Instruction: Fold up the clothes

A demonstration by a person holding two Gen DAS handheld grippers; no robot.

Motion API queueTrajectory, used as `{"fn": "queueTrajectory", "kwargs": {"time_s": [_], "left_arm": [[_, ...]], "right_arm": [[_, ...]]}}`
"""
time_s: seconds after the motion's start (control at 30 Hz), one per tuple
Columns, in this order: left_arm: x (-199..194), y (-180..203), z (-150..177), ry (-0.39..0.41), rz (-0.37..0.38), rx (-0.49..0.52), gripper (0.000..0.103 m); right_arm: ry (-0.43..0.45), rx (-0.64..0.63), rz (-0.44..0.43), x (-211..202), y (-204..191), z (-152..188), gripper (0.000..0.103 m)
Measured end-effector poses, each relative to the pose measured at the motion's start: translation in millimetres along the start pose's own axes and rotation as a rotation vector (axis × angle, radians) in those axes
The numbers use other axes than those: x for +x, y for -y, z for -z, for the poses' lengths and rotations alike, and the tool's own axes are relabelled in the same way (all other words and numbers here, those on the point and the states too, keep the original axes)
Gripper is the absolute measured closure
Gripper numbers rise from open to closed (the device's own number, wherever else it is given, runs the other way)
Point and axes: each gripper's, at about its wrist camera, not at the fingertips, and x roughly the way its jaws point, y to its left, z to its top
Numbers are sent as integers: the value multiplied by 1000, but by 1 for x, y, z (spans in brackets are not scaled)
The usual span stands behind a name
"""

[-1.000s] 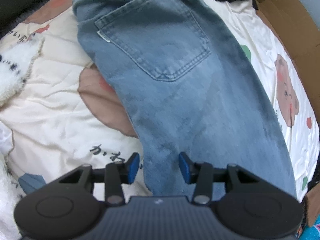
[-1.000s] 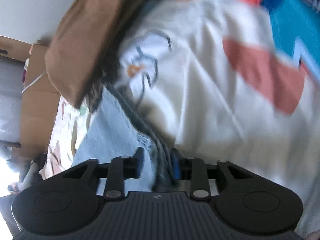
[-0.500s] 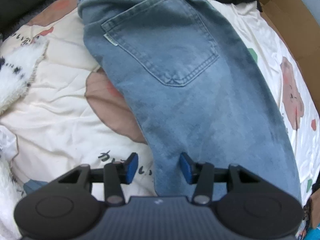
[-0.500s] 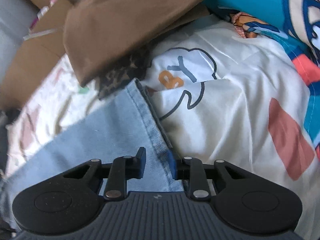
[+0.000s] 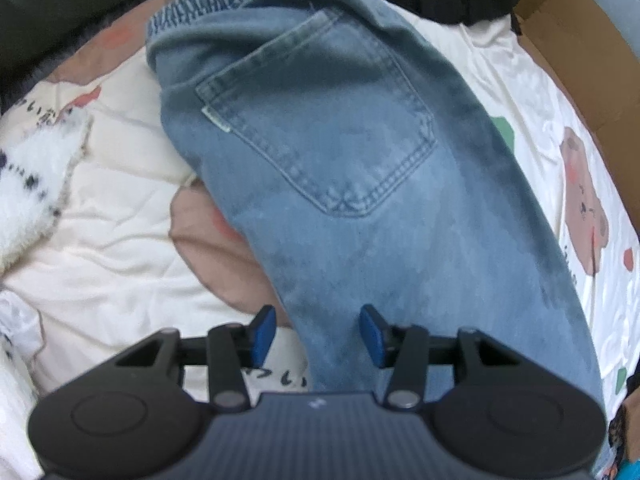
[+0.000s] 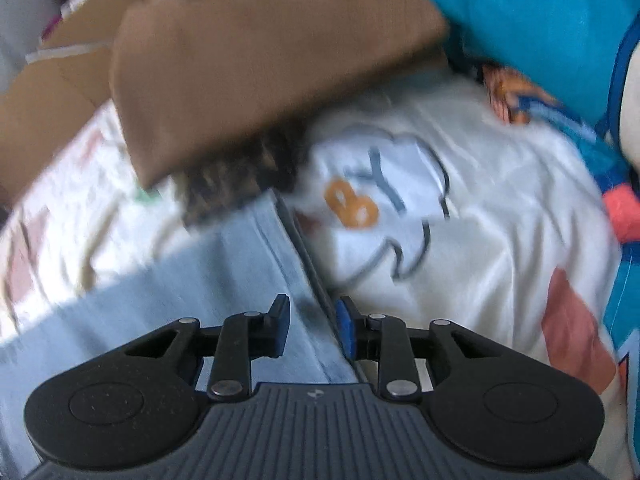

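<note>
Across the cream cartoon-print quilt (image 5: pixel 120 216), the folded light-blue denim jeans (image 5: pixel 360 200) are lying; the right gripper (image 6: pixel 312 324), just narrowed, is straddling their hem, while the left gripper (image 5: pixel 316 332) is gaping half-wide at the crotch edge, ready for folding.

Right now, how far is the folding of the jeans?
Done: jeans lie halved lengthwise, one back pocket up. In hand: right tongs have just been closing around the hem, not yet pinching; left tongs open over the leg edge. Left: folding hem towards waistband.
</note>
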Motion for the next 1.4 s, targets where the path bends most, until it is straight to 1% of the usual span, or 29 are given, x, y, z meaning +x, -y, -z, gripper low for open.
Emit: {"fn": "queueTrajectory", "kwargs": {"time_s": [0.07, 0.13, 0.2, 0.23, 0.37, 0.47, 0.57, 0.63, 0.7, 0.73, 0.83, 0.9, 0.97, 1.03, 1.13, 1.2, 1.3, 1.4], "left_arm": [[-6, -1, -6, 12, 9, -1, 53], [-14, -1, -12, 32, 13, 13, 46], [-24, 2, -16, 48, 6, 51, 42], [-28, 5, -17, 53, 4, 75, 41], [-48, 10, -19, 62, 33, 120, 37], [-67, 11, -20, 70, 46, 159, 36], [-89, 11, -21, 79, 64, 196, 30], [-106, 9, -21, 90, 74, 229, 27], [-122, 6, -21, 102, 64, 261, 27], [-130, 5, -21, 108, 56, 282, 26], [-152, -1, -22, 126, 44, 322, 26], [-166, -3, -22, 140, 41, 338, 24], [-181, -6, -24, 155, 31, 349, 24], [-193, -7, -25, 167, 33, 352, 23], [-213, -6, -26, 187, 57, 361, 21], [-227, -5, -27, 199, 69, 370, 20], [-248, -5, -28, 228, 76, 377, 19], [-270, -4, -26, 257, 95, 392, 16]], "right_arm": [[30, 4, 2, -13, -8, -12, 66], [47, -21, 7, -26, -19, -26, 65], [55, -64, 23, -36, -33, -38, 62], [55, -83, 25, -43, -40, -45, 59], [67, -135, 14, -70, -66, -65, 54], [81, -166, 10, -92, -87, -77, 52], [67, -171, 2, -114, -108, -88, 52], [66, -213, -10, -131, -128, -95, 51], [70, -256, -16, -147, -145, -101, 49], [61, -270, -26, -156, -153, -106, 45], [15, -305, -78, -183, -181, -124, 42], [-5, -348, -112, -208, -202, -138, 36], [-2, -387, -130, -235, -223, -146, 27], [10, -429, -160, -261, -241, -148, 24], [7, -476, -200, -293, -261, -146, 21], [5, -505, -189, -310, -272, -140, 21], [15, -530, -148, -330, -283, -129, 19], [28, -529, -152, -349, -286, -113, 19]]}}
